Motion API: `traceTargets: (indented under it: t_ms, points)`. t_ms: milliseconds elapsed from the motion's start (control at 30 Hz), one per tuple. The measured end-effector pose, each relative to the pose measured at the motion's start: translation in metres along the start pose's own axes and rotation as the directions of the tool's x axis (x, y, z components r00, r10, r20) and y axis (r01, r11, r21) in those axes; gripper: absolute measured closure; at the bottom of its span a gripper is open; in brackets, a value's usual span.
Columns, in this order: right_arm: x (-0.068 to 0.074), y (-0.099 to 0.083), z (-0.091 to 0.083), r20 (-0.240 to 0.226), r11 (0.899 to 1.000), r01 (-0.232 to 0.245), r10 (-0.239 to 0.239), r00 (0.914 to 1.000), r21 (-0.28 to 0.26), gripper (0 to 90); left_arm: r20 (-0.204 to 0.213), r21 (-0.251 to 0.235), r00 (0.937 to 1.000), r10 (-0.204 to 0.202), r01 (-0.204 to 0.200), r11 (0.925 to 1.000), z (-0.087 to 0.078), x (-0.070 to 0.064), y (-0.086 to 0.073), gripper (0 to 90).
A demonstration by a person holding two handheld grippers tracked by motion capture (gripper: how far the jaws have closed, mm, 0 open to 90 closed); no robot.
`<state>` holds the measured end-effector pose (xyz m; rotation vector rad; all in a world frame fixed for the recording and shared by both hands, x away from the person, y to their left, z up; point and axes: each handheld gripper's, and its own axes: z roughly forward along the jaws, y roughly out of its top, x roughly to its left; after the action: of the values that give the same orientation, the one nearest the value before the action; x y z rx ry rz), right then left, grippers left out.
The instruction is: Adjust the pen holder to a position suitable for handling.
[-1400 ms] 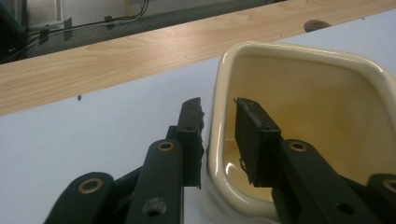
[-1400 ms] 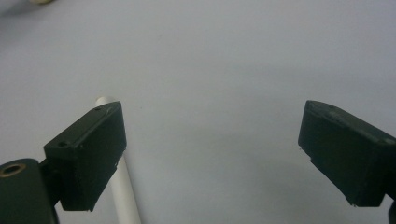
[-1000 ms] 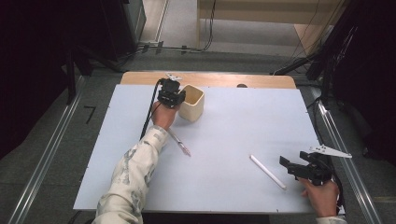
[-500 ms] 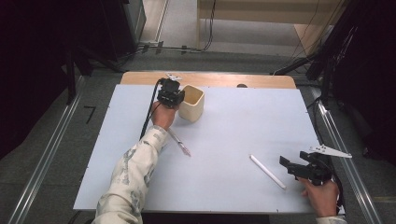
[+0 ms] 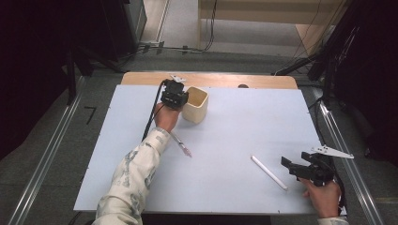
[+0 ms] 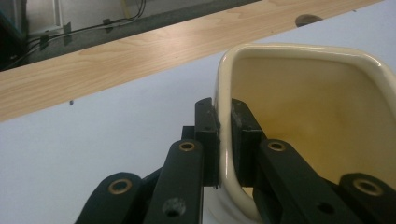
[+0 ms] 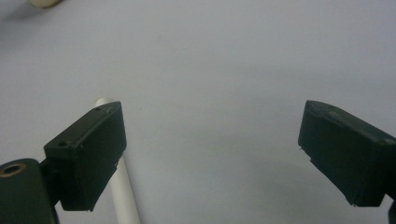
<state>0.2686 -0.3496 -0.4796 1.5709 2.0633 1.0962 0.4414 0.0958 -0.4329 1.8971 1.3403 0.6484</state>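
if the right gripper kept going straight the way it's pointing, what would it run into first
Probably nothing soon: the open right gripper points left over bare table. The white stick lies beside its left jaw, off the centre line, so it might just be brushed.

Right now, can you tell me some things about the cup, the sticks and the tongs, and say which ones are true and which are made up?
1. The left tongs pinch the wall of the cream cup. True.
2. The right tongs are squeezing the white stick. False: they are wide open, and the stick lies on the table beside one jaw.
3. The cup looks empty inside. True.
4. The pink-tipped pen stands in the cup. False: it lies flat on the white table, near the left sleeve.
5. The cup has tipped over. False: it stands upright.
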Motion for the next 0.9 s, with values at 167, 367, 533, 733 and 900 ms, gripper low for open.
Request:
traceTargets:
  t_ms: [167,367,533,733,900]
  points:
    - [0.000,0.000,0.000,0.000,1.000,0.002,-0.002,1.0000,-0.001,6.3,0.047,0.001,0.9989,0.010,-0.010,0.9999,0.000,-0.014,0.001,84.9]
    - [0.000,0.000,0.000,-0.001,1.000,0.005,-0.005,1.0000,-0.003,6.3,0.088,0.004,0.9958,0.025,-0.025,0.9997,-0.002,-0.034,0.004,84.9]
    - [0.000,0.000,0.000,0.000,1.000,0.003,-0.003,1.0000,-0.001,6.2,0.118,0.004,0.9921,0.042,-0.043,0.9991,-0.001,-0.052,0.005,84.9]
    - [0.000,0.000,0.000,0.000,1.000,0.003,-0.003,1.0000,-0.003,6.3,0.148,0.017,0.9871,0.061,-0.064,0.9978,-0.001,-0.069,0.005,84.9]
    - [0.001,0.001,0.000,-0.003,1.000,0.003,-0.003,1.0000,-0.004,6.3,0.163,0.020,0.9833,0.080,-0.085,0.9962,-0.002,-0.081,0.004,84.8]
